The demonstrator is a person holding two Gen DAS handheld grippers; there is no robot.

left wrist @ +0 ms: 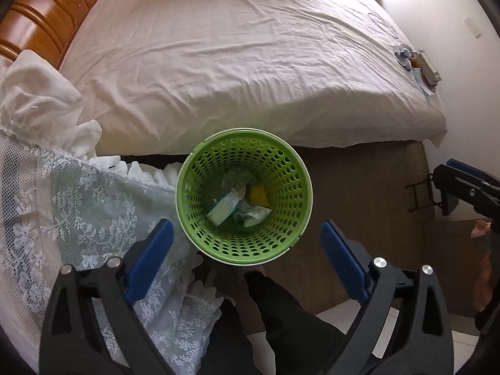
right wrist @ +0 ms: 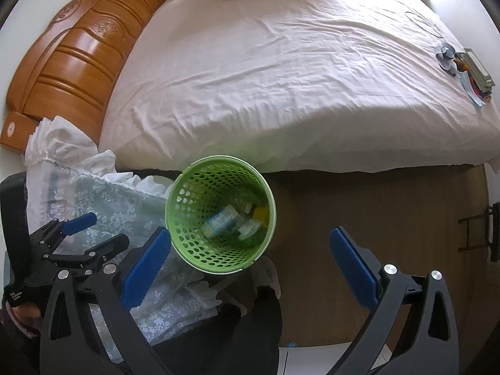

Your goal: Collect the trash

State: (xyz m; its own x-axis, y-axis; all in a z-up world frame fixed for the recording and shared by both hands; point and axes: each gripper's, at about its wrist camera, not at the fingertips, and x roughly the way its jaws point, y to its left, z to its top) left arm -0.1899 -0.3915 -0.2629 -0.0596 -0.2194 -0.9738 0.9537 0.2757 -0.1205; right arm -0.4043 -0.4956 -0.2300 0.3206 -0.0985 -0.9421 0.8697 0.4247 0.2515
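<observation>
A green perforated waste basket [left wrist: 290,168] stands on the floor beside the bed, and it also shows in the right wrist view [right wrist: 187,200]. Inside lie a light blue and white packet [left wrist: 223,207], a yellow piece [left wrist: 259,195] and crumpled wrappers [left wrist: 254,214]. My left gripper [left wrist: 247,240] is open and empty, held above the basket's near rim. My right gripper [right wrist: 250,243] is open and empty, above and just right of the basket. The right gripper also shows at the edge of the left wrist view [left wrist: 468,187].
A bed with a wrinkled pink sheet [left wrist: 234,47] fills the far side, with a wooden headboard [right wrist: 68,59] at left. White lace cloth [left wrist: 78,193] covers a stand left of the basket. Several small items [right wrist: 468,72] lie at the bed's far right corner.
</observation>
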